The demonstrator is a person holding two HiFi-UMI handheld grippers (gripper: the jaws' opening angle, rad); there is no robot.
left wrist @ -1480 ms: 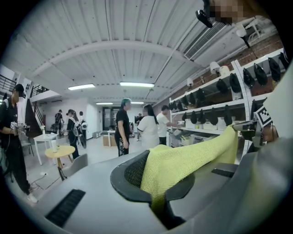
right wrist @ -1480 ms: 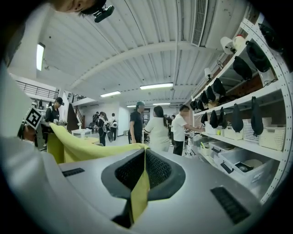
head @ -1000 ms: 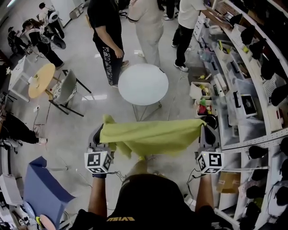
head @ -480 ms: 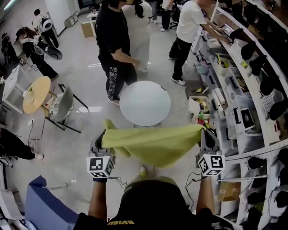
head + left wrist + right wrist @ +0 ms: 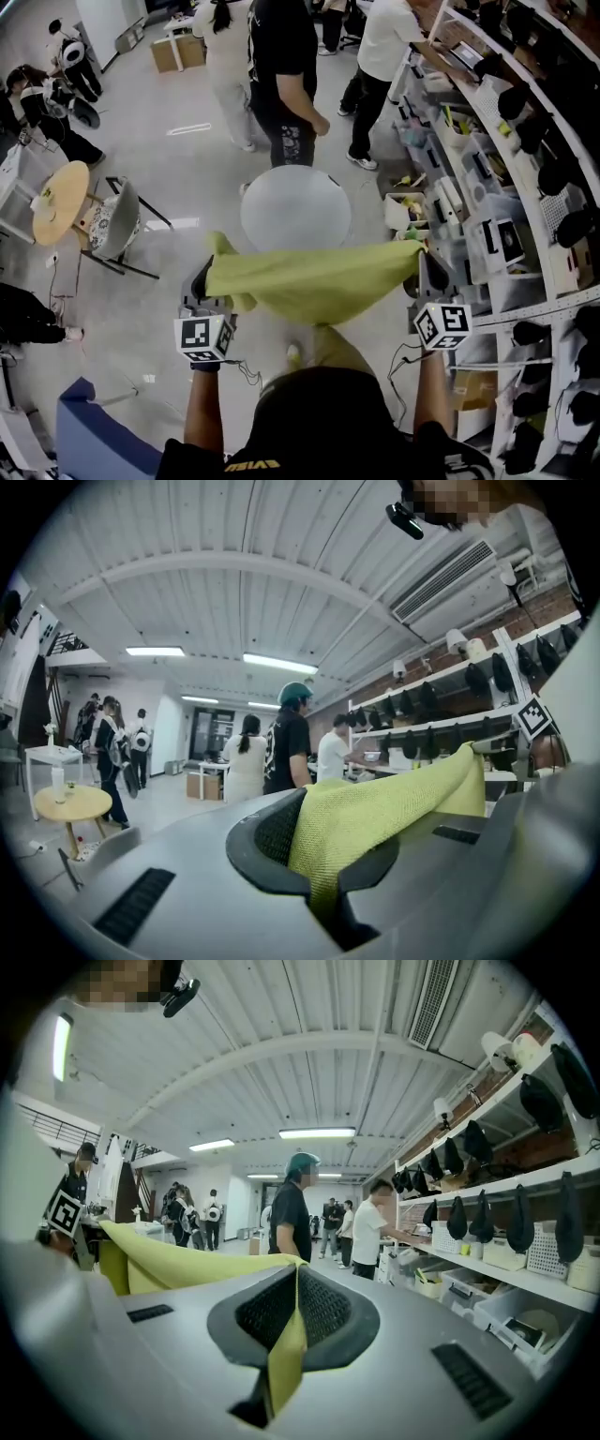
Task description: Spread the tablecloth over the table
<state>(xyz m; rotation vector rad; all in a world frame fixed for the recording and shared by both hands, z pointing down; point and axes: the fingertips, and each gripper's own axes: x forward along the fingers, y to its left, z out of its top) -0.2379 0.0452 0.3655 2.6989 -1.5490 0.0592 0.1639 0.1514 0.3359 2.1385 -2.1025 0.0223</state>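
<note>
A yellow-green tablecloth point(image 5: 309, 281) hangs stretched between my two grippers at chest height, sagging in the middle. My left gripper point(image 5: 208, 277) is shut on its left corner, and the cloth point(image 5: 384, 808) bunches out of that gripper point(image 5: 319, 855). My right gripper point(image 5: 424, 264) is shut on the right corner, where a thin fold point(image 5: 286, 1354) comes down through the jaws of that gripper point(image 5: 291, 1321). The round white table point(image 5: 295, 206) stands just beyond the cloth's far edge, bare on top.
Three people point(image 5: 281, 84) stand right behind the table. Shelving point(image 5: 506, 187) with bins and dark hats runs along the right, and storage boxes point(image 5: 412, 202) sit at the table's right. At left are a small wooden round table point(image 5: 56, 202) and a chair point(image 5: 117, 220).
Both grippers have carried the stretched cloth forward toward the round table, which now sits close ahead. The person in black has walked to the right behind the table.
</note>
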